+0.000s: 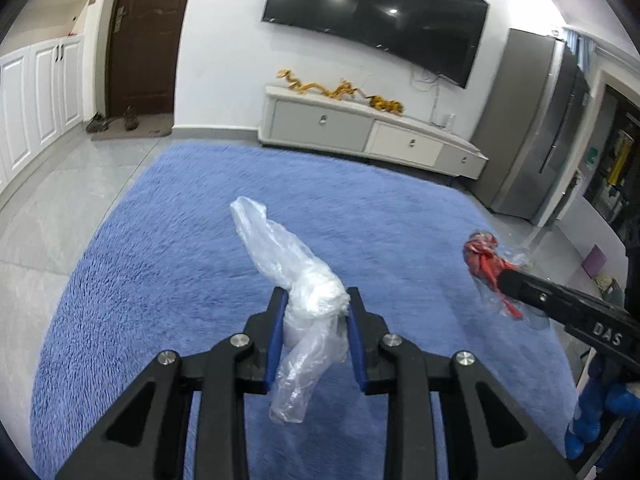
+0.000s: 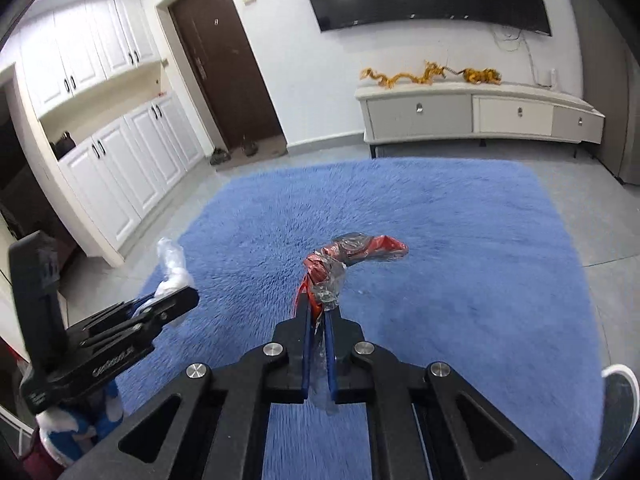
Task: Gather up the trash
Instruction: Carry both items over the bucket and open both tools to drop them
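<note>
Left gripper (image 1: 316, 304) clenched a crumpled clear plastic bag (image 1: 296, 280), right gripper (image 2: 318, 312) a red wrapper (image 2: 344, 256), both above the blue rug (image 1: 180, 220); pickup looked finished, next needing a bin, none visible.

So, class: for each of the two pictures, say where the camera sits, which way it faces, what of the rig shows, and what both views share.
Left wrist: on the left gripper, looking forward and down over the blue rug; it is shut on a clear plastic bag, with the right gripper at the right edge.
Right wrist: on the right gripper, facing likewise; shut on a red wrapper, left gripper at left.
Shared: rug, TV, low cabinet, door.
</note>
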Tool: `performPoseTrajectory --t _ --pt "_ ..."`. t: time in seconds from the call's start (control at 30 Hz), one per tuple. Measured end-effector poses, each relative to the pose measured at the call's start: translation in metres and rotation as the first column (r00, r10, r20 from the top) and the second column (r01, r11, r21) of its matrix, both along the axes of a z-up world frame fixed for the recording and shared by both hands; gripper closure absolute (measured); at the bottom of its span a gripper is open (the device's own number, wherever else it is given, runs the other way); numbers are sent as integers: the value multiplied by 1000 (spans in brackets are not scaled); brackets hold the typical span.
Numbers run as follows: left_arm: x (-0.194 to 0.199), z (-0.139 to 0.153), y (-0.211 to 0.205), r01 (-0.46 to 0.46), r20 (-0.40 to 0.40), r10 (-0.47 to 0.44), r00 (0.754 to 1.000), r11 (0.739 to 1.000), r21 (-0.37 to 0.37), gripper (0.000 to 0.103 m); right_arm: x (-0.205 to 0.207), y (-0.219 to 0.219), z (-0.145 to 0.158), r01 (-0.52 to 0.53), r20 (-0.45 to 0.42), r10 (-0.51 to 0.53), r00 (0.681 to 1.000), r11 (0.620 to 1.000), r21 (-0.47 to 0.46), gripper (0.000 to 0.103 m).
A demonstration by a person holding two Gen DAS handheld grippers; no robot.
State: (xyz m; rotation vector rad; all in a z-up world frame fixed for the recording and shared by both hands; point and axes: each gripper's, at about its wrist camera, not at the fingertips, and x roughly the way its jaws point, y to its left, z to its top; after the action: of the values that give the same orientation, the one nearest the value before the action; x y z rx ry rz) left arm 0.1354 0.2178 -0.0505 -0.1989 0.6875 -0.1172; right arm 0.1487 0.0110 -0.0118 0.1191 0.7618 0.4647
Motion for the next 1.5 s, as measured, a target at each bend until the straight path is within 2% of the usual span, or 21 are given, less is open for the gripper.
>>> performPoseTrajectory --t 0.23,0.4,0.67,0.9,1.07,1.3,1.4,1.5 --pt "-24 32 -56 100 43 -101 994 995 22 76 -60 -69 25 109 48 -109 993 994 14 97" --pt "-30 48 -119 221 47 -221 974 975 18 76 -93 -127 35 219 63 -218 974 976 2 97" --pt "-15 57 -243 420 4 -420 908 908 -12 76 -137 -227 47 394 71 -392 917 919 -20 97" --pt "18 50 -362 538 -72 -538 840 842 -20 76 -148 -294 52 467 66 -463 884 879 -99 97" --pt "37 20 -440 602 -168 -596 785 798 -17 76 -130 -340 28 497 -11 -501 865 860 -117 97" --pt "64 -40 -537 673 -315 -643 698 739 -18 76 -82 -400 -45 509 -212 -525 824 851 -130 97" --pt "73 -67 -561 687 -363 -652 665 726 -44 75 -67 -416 -78 510 -276 -531 801 847 -147 95" --pt "83 -87 -575 689 -397 -652 646 722 -64 75 -56 -427 -108 512 -328 -532 780 845 -153 94"
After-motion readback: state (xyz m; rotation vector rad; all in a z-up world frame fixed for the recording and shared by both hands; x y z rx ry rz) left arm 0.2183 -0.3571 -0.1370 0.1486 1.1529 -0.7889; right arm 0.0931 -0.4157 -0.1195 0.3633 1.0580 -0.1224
